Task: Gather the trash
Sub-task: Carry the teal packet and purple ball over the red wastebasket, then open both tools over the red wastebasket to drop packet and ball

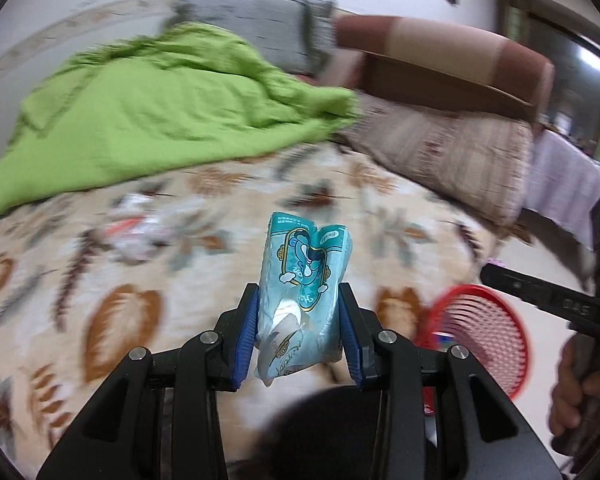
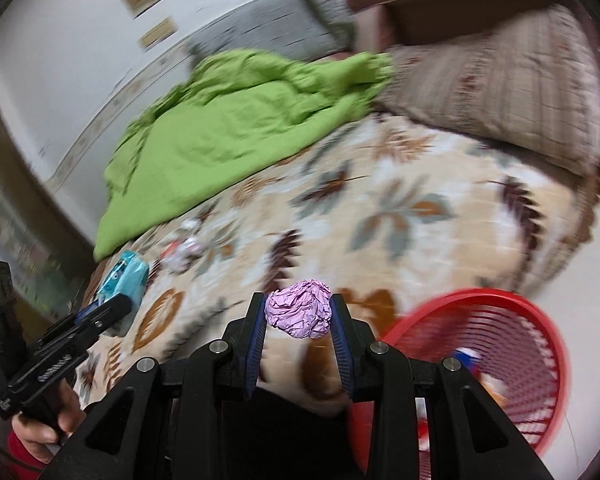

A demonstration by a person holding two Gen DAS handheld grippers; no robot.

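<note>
Bedspread (image 1: pixel 228 200) with the leaf print fills most of both views, green blanket (image 1: pixel 148 112) bunched at 11 o'clock and red basket (image 2: pixel 500 360) down at 4 o'clock. Left gripper (image 1: pixel 299 312) is clamped on a teal wrapper (image 1: pixel 304 276), right gripper (image 2: pixel 299 316) pinches a crumpled pink paper ball (image 2: pixel 299 314), both held over the bed. Few scraps (image 2: pixel 184 246) lie at 10 o'clock.

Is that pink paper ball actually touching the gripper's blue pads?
Touching. In the right wrist view, the crumpled pink paper ball sits pinched between the right gripper's blue pads, pressed on both sides.
</note>
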